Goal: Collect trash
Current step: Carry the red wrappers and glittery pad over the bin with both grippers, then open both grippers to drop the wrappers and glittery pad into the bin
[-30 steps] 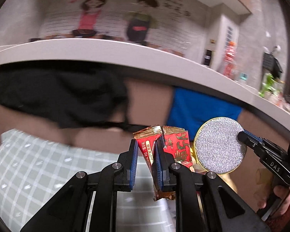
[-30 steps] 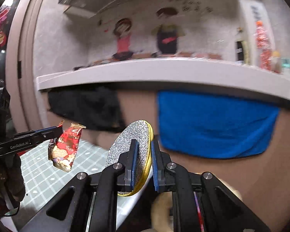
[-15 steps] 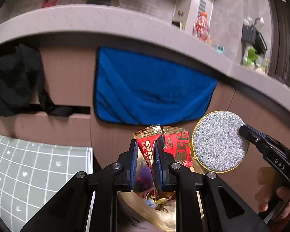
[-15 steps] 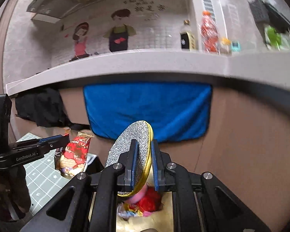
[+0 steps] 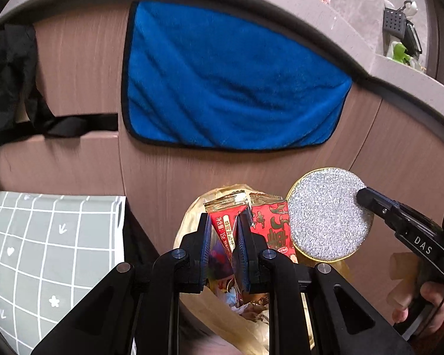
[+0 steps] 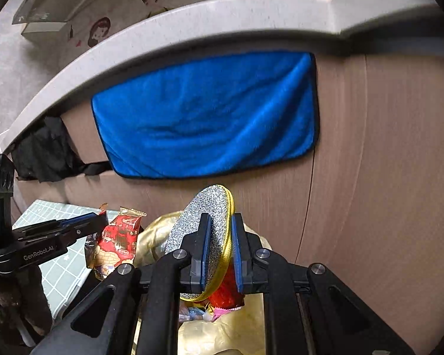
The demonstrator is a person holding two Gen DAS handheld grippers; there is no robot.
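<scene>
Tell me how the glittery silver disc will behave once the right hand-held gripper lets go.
The silver disc looks thin and stiff, keeping its shape though held by one edge. Probably light. Released, it would likely drop into the gold bag below.

wrapper (image 5: 269,224) left of disc (image 5: 325,213), above bag (image 5: 192,224)

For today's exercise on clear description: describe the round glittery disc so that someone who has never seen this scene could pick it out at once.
Find the big blue towel hanging on the brown cabinet front; below it sits an open gold trash bag. Over the bag, the right gripper pinches the silver glitter disc. Unlike the red snack wrappers in the left gripper beside it, it is round, sparkly silver and edged in gold.
</scene>
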